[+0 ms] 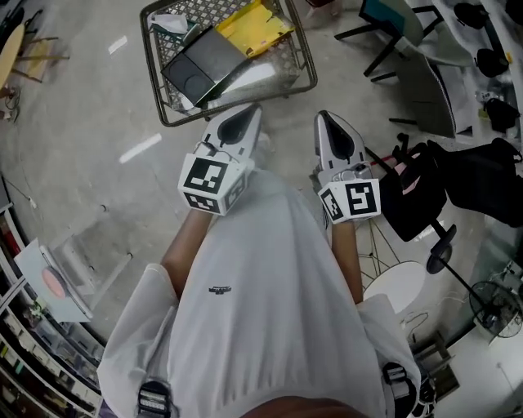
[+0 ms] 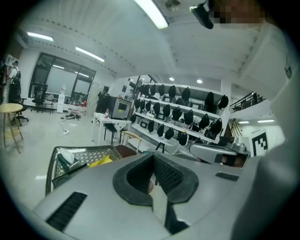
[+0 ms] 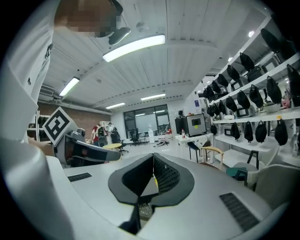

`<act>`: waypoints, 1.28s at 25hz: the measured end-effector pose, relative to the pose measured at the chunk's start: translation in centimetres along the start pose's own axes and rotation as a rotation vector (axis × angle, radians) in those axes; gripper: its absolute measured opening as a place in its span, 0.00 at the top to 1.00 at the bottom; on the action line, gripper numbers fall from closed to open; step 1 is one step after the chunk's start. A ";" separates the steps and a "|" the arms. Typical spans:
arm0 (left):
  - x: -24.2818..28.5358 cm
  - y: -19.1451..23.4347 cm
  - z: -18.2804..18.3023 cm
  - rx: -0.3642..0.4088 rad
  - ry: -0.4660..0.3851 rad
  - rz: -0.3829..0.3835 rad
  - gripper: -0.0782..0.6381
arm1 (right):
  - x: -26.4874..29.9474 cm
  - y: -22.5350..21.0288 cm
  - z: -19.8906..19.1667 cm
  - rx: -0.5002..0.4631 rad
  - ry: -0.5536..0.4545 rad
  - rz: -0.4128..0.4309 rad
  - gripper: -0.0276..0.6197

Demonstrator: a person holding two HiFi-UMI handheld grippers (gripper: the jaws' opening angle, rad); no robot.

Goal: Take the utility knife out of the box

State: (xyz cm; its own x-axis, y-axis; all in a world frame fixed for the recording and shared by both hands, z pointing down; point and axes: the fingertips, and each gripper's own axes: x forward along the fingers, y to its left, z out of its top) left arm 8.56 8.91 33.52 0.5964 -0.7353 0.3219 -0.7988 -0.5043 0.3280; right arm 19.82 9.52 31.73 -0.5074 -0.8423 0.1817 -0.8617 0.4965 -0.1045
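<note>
A wire basket (image 1: 153,61) stands on the floor ahead of me. It holds a flat black case (image 1: 204,64), a yellow packet (image 1: 253,26) and white tissue (image 1: 167,22); no utility knife shows. My left gripper (image 1: 252,110) is held close to my body, just short of the basket's near rim, its jaws together and empty. My right gripper (image 1: 325,117) hangs beside it to the right, also shut and empty. The left gripper view shows its pads (image 2: 153,157) closed, with the basket (image 2: 77,161) low on the left. In the right gripper view the right gripper (image 3: 153,159) is shut.
An office chair draped with dark clothing (image 1: 458,188) stands at my right, with a white stool (image 1: 404,290) and a fan (image 1: 494,306) near it. A desk and chair legs (image 1: 409,33) lie beyond. Shelving (image 1: 33,326) runs along my left. Racks of black bags (image 2: 178,112) line the far wall.
</note>
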 end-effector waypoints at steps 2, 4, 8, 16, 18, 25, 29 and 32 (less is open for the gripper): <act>1.6 1.9 1.0 -0.010 -0.001 0.016 0.89 | 2.5 -0.8 0.7 -0.007 0.004 0.016 0.96; 3.2 3.8 1.9 -0.019 -0.001 0.037 0.89 | 5.1 -1.7 1.1 -0.010 0.010 0.034 0.96; 5.8 6.3 4.4 -0.013 -0.027 0.065 0.89 | 9.3 -3.7 1.6 -0.027 0.020 0.072 0.96; 7.0 12.0 6.4 -0.055 -0.060 0.144 0.89 | 17.0 -3.0 2.0 -0.069 0.078 0.181 0.96; 6.7 12.6 6.2 -0.073 -0.062 0.168 0.89 | 17.9 -2.7 1.9 -0.078 0.091 0.210 0.96; 6.8 14.2 5.1 -0.124 -0.067 0.256 0.89 | 20.6 -2.5 1.0 -0.126 0.127 0.323 0.96; 8.0 14.6 5.2 -0.127 -0.065 0.274 0.89 | 22.5 -3.4 0.2 -0.168 0.142 0.375 0.96; 8.5 15.3 5.2 -0.121 -0.055 0.300 0.89 | 24.4 -4.0 -1.0 -0.196 0.167 0.426 0.96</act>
State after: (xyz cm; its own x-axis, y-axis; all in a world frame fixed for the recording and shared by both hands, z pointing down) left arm 1.04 -7.38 36.69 0.3282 -0.8680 0.3727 -0.9212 -0.2067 0.3298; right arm 10.86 -12.80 37.55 -0.7932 -0.5189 0.3187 -0.5531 0.8329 -0.0206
